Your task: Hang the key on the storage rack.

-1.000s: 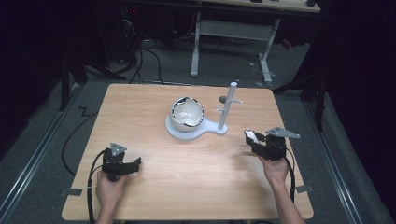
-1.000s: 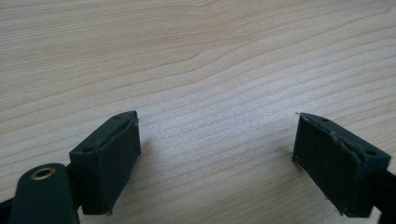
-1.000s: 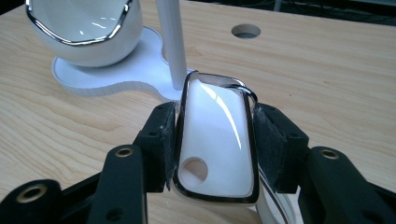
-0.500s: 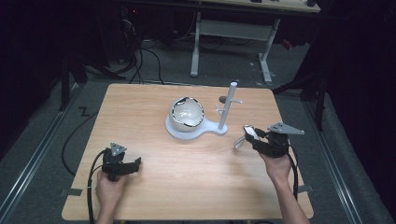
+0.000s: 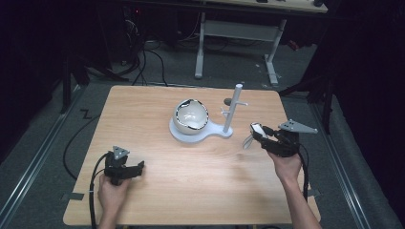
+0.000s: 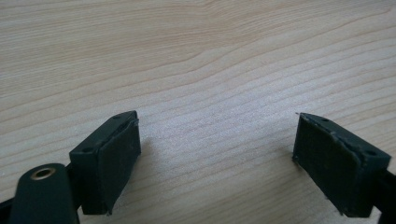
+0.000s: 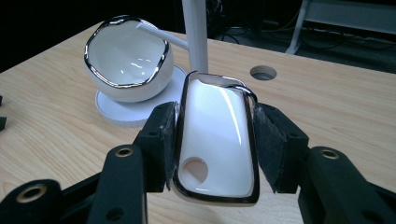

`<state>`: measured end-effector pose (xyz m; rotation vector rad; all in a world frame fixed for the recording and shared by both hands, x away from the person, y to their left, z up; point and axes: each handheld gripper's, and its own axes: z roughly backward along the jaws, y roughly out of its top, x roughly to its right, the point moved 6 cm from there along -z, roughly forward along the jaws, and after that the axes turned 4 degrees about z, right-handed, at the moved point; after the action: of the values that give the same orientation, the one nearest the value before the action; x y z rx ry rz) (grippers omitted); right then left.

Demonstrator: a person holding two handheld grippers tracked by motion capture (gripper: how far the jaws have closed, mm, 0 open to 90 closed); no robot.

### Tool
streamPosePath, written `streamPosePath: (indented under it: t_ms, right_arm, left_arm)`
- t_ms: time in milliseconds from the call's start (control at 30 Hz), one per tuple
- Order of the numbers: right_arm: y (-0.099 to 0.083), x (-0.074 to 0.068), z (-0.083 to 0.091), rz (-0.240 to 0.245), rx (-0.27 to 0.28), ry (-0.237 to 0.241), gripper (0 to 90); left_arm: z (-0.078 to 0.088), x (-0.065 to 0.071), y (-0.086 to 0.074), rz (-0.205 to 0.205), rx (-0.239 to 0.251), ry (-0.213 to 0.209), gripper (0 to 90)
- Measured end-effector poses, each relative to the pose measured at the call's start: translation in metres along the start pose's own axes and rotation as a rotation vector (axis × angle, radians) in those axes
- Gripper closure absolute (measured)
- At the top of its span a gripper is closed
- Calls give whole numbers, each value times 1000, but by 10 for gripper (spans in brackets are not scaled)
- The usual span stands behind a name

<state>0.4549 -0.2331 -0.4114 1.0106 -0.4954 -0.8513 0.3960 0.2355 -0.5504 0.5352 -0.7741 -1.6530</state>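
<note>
Currently: right gripper (image 7: 215,140), jaws clamped on the sides of a white silver-rimmed cup (image 7: 215,144), held above the table's (image 5: 191,191) right side, near the white stand (image 5: 233,112) and bowl (image 5: 191,117). Left gripper (image 6: 217,154), near-left, jaws wide apart, holding nothing.

Black hand-held gripper (image 5: 261,134) w/ grey plate, cable.

I'm seeing a glossy white ceramic-looking cup (image 7: 215,144) with a shiny metallic rim sitting in my right claw (image 7: 215,149), whose pads (image 7: 164,140) are looking matt, black and rough. The tabletop (image 6: 196,56) is showing pale, smooth, matt wood grain. The bowl (image 7: 126,63) is gleaming likewise.
</note>
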Motion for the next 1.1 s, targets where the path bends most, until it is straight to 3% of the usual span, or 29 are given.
streamPosePath:
  t_ms: [267, 1100]
  right_arm:
    - [10, 1, 3, 20, 7, 3, 510]
    - [51, -3, 12, 56, 70, 71, 509]
  left_arm:
    - [0, 0, 0, 1, 0, 0, 153]
    - [0, 0, 0, 1, 0, 1, 154]
